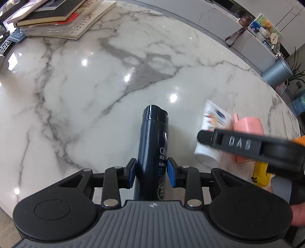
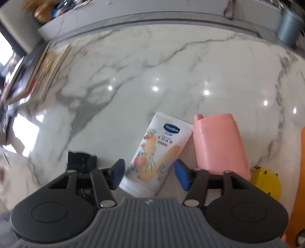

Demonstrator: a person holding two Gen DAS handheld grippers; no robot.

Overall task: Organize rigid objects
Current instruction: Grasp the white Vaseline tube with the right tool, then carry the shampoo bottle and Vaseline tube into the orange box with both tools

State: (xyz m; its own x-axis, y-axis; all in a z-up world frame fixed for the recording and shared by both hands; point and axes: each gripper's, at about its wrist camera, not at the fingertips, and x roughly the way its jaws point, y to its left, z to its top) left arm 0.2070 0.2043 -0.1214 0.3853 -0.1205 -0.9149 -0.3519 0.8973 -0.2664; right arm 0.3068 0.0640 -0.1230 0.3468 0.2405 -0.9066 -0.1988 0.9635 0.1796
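My left gripper [image 1: 151, 167] is shut on a dark blue shampoo bottle [image 1: 152, 133], blue pads pressed to its sides, cap pointing away over the marble table [image 1: 76, 95]. A white Vaseline tube [image 2: 158, 150] lies on the table beside a pink container [image 2: 219, 145]. My right gripper [image 2: 149, 171] hangs open over the tube's cap end, its pads on either side and clear of it. In the left wrist view the right gripper [image 1: 205, 138] shows blurred from the side, above the tube [image 1: 213, 116] and the pink container [image 1: 247, 124].
A yellow tape measure [image 2: 266, 183] lies right of the pink container, with an orange object [image 2: 303, 152] at the frame's edge. A stack of books [image 1: 63, 17] sits at the table's far left. Beyond the far edge stand a grey cylinder [image 1: 276, 72] and a ledge with clutter.
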